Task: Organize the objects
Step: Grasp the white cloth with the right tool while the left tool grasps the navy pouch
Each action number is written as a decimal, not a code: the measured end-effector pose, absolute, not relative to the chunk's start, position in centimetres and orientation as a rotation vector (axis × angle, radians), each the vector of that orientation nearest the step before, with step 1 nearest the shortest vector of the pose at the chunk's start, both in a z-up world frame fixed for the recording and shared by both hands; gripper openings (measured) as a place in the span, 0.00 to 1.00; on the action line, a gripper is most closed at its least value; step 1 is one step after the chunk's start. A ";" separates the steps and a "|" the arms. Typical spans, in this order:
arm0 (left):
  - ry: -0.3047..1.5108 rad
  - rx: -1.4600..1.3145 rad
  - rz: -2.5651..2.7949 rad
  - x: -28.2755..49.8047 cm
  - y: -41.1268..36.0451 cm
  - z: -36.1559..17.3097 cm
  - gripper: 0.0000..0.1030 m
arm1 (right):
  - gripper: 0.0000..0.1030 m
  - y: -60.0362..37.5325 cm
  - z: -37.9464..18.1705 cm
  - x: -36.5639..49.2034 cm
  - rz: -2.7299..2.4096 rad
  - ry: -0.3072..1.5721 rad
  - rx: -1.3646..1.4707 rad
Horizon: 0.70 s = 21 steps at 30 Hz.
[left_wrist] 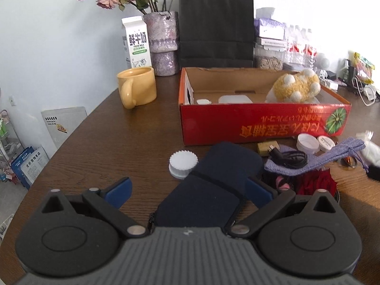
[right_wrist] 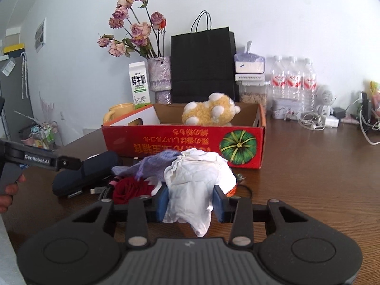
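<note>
Right claw (right_wrist: 190,203) clenching crumpled white cloth (right_wrist: 197,185), lifting it off desk (right_wrist: 308,178) clutter, likely for red box (right_wrist: 185,142) just behind. Left claw (left_wrist: 190,190) spreading released, straddling dark pouch (left_wrist: 209,190), probably lining up next grasp.

A crumpled white cloth (right_wrist: 190,185) sits bunched and draped, its lower edge hanging loose above the brown table. Behind it stands an open red cardboard box (right_wrist: 166,142) with upside-down print and a green pumpkin picture, holding a yellow plush toy (right_wrist: 209,111) with white spots. A dark navy zip pouch (left_wrist: 209,187) lies flat before the box, beside a white ridged cap (left_wrist: 182,162) and a lilac knitted drawstring bag (left_wrist: 332,154).
</note>
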<state>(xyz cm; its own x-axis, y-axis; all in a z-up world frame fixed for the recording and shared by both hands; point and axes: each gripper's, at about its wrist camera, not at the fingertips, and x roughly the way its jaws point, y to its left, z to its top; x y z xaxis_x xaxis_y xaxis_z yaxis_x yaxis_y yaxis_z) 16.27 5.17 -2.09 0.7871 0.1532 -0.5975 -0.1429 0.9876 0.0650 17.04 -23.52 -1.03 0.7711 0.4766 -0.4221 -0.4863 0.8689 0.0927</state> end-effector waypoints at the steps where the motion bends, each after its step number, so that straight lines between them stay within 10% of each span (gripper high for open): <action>1: 0.657 0.025 0.151 16.4 5.0 -2.3 1.00 | 0.37 -23.7 -0.9 17.0 0.514 0.445 -0.024; 19: 0.702 0.031 -0.035 19.9 5.9 -4.9 1.00 | 0.37 -23.5 -0.4 17.0 0.493 0.442 -0.040; 21: 0.708 -0.003 -0.069 20.2 6.3 -5.1 0.88 | 0.37 -23.3 -0.4 17.0 0.493 0.444 -0.044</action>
